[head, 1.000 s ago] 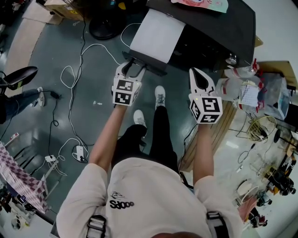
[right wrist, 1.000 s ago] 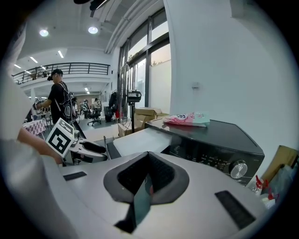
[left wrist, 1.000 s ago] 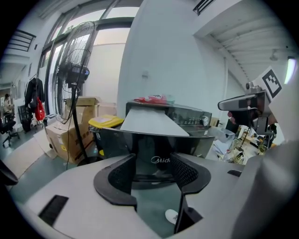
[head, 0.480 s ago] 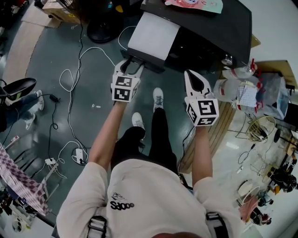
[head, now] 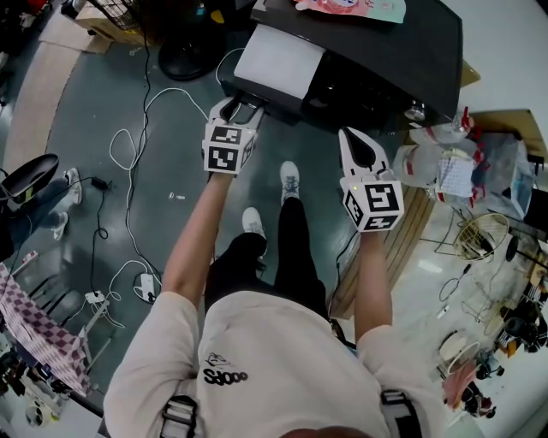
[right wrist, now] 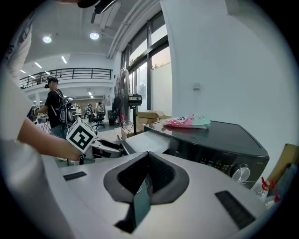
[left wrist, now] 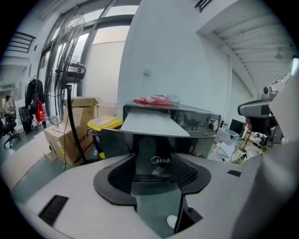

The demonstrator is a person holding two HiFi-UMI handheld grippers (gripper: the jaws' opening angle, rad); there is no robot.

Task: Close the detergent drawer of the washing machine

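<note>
The black washing machine (head: 402, 51) stands ahead of me with its detergent drawer (head: 278, 62) pulled out toward me, its flat top pale grey. My left gripper (head: 238, 109) is open, its jaws at the drawer's dark front panel (left wrist: 159, 144), which fills the gap between the left gripper's jaws (left wrist: 152, 170) in the left gripper view. My right gripper (head: 354, 135) is shut on nothing and hangs in front of the machine, right of the drawer. In the right gripper view the right gripper (right wrist: 147, 172) points at the drawer (right wrist: 147, 140), with the control knob (right wrist: 239, 172) to its right.
A pink packet (head: 351, 8) lies on the machine's top. White cables (head: 137, 162) trail over the grey floor at left, near a fan base (head: 184, 51). Bottles and clutter (head: 467, 171) and a wooden pallet (head: 402, 248) crowd the right. Cardboard boxes (left wrist: 65, 135) and a yellow bin (left wrist: 105, 123) stand left of the machine.
My left gripper has moved forward against the drawer front, and the drawer looks slid a little further into the machine. The right gripper has shifted slightly forward, still shut.
</note>
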